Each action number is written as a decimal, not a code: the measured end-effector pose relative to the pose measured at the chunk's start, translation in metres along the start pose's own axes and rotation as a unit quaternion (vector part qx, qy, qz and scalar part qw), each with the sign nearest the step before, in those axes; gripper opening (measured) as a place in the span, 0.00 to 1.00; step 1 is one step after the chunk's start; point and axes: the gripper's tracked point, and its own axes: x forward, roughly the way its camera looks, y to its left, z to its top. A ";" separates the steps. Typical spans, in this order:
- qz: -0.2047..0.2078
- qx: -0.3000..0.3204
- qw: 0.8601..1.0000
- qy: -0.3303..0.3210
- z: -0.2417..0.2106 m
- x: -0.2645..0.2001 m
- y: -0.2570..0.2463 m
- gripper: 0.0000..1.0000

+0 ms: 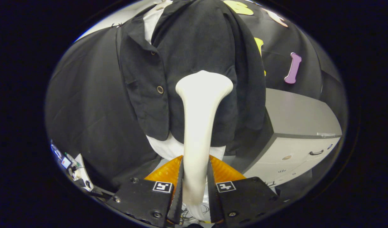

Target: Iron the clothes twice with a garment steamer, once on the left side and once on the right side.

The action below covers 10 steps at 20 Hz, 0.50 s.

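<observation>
No word, number or brand can be read anywhere. In the lower middle of the frame, the gripper [195, 160], its fingers clamped on the white steamer [200, 104], carries two square black-and-white coded markers: one [162, 186] on the left finger block, one [226, 186] on the right. These hold block patterns, not letters. At the right, a pale strip [326, 134] is stuck on the top edge of the grey cabinet [295, 117]; any print on it is too small to tell.
</observation>
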 end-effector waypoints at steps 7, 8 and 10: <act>-0.005 0.008 0.999 0.036 -0.040 0.017 0.001 0.37; -0.005 0.010 0.999 0.040 -0.044 0.015 0.003 0.37; -0.002 0.013 0.999 0.039 -0.046 0.014 0.006 0.37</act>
